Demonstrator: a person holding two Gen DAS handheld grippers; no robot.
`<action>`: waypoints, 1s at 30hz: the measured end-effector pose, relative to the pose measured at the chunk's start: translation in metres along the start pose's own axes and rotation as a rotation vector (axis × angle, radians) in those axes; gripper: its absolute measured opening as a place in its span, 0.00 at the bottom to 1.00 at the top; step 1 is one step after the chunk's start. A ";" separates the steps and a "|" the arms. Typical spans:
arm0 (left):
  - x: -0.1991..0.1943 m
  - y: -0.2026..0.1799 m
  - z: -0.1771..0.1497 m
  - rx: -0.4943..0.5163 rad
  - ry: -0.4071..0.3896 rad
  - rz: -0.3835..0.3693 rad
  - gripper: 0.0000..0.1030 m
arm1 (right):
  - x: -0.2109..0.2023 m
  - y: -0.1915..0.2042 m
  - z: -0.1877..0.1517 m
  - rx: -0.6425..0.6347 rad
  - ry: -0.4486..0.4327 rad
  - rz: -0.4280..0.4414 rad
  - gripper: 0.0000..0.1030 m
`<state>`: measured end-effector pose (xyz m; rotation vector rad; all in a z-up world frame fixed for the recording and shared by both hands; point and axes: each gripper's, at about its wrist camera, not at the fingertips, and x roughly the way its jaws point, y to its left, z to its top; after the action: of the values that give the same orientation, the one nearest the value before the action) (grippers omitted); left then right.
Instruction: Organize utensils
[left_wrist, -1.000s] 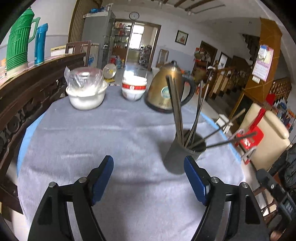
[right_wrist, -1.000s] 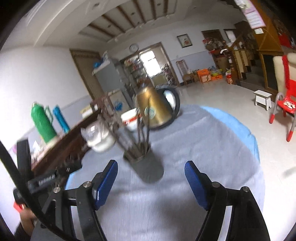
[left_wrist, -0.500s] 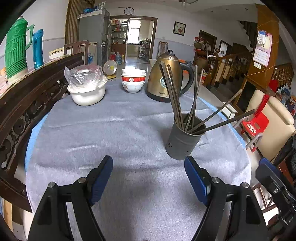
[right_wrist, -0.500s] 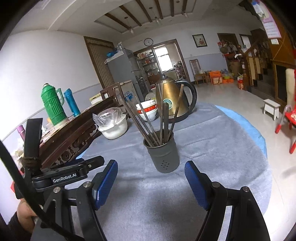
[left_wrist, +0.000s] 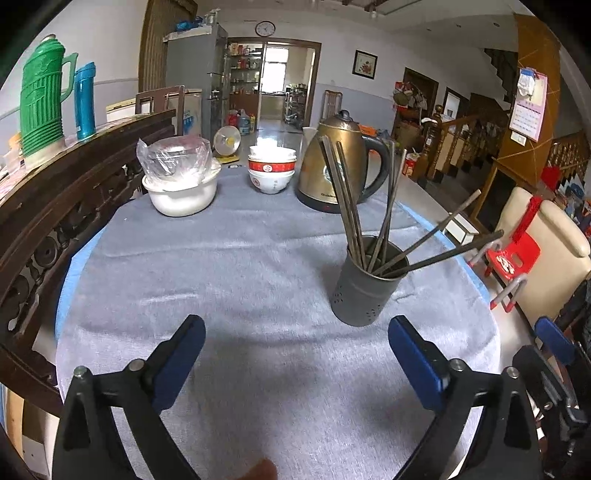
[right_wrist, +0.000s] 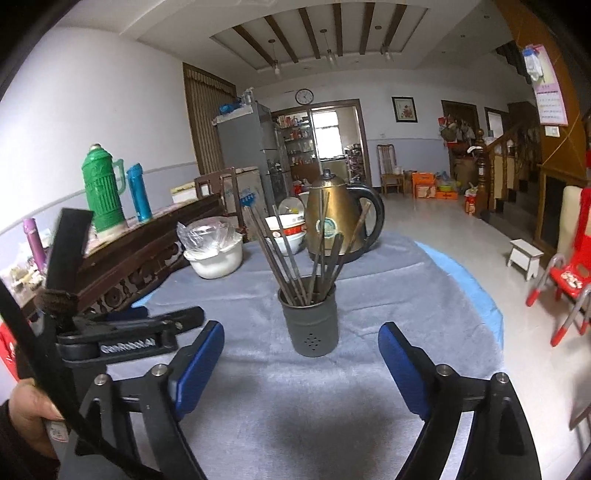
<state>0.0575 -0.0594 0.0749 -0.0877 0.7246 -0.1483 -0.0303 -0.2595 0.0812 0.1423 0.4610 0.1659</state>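
Left gripper (left_wrist: 295, 347) hangs over the near edge of the counter (left_wrist: 236, 280); its jaws are opening, nothing between them, blue pads clear of all objects. Right gripper (right_wrist: 301, 350): jaws likewise opening and empty, the holder standing just beyond the gap, untouched.

The counter is round, covered with a grey napped cloth (right_wrist: 388, 295) over a blue underlay.

Holder (left_wrist: 364, 286): dark grey metal cylinder, upright, perforated near the base, right of centre on the cloth. Chopsticks (left_wrist: 349, 206) stand in it, tips down, long axes near vertical but fanned; in the left wrist view two lean far out to the right, nearly level. They are thin, straight and dark.

Behind, well apart from the holder: a brass-coloured kettle (left_wrist: 338, 162) with black handle, a stack of white bowls (left_wrist: 271, 171) with red bands, and a white basin (left_wrist: 183, 192) holding a clear plastic bag. All three stand at the far edge.
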 end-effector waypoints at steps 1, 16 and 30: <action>0.000 0.001 0.000 -0.002 -0.001 0.001 0.97 | 0.002 0.000 0.000 0.000 0.009 -0.013 0.86; -0.005 -0.001 0.003 0.012 -0.022 -0.002 0.97 | 0.006 -0.005 0.003 0.003 0.035 -0.086 0.90; -0.006 -0.011 0.005 0.054 -0.012 0.002 0.98 | 0.007 -0.005 0.005 -0.007 0.037 -0.102 0.90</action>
<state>0.0556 -0.0688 0.0841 -0.0362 0.7080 -0.1651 -0.0216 -0.2635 0.0814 0.1087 0.5037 0.0699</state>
